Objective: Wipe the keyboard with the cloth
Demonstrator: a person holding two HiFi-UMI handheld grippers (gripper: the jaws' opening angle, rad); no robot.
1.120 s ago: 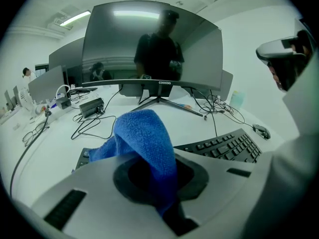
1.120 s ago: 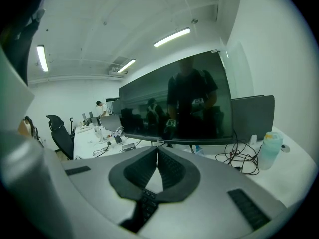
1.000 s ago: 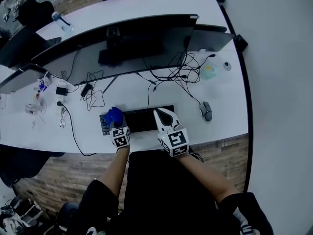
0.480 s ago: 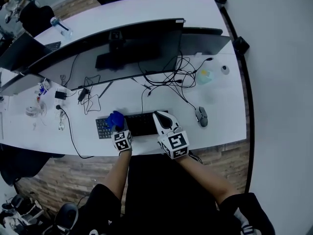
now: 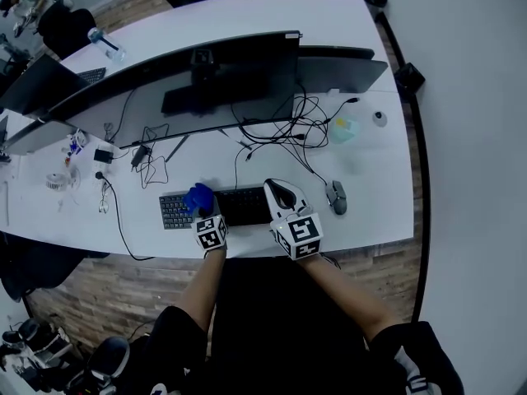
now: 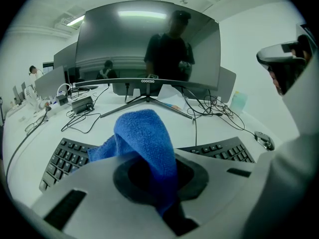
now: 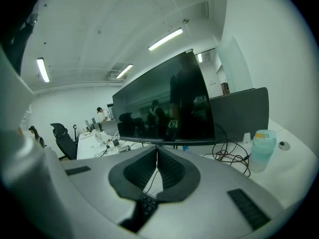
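The two grippers sit nearest, just past the front edge of the white desk (image 5: pixel 370 220). The left gripper (image 5: pixel 202 210) pinches a blue cloth (image 5: pixel 197 196), which bulges up between its jaws and rests on the left-centre part of the black keyboard (image 5: pixel 244 205). The right gripper (image 5: pixel 277 189) is pressed together with nothing in it, its tips over the keyboard's right end; whether they touch the keys cannot be told.

The keyboard lies parallel to the front edge with a narrow strip of bare desk before it. Its left keys are uncovered, and beyond them a thin black cable (image 5: pixel 122 220) drops over the edge. To the right, a mouse (image 5: pixel 336 197) lies near the keyboard's end, with open desk past it up to the right edge.

Behind the keyboard is a band of bare surface, then tangled wires (image 5: pixel 284 130) and a pale container (image 5: pixel 345 128). The wide dark monitor (image 5: pixel 206 81) spans the far side.
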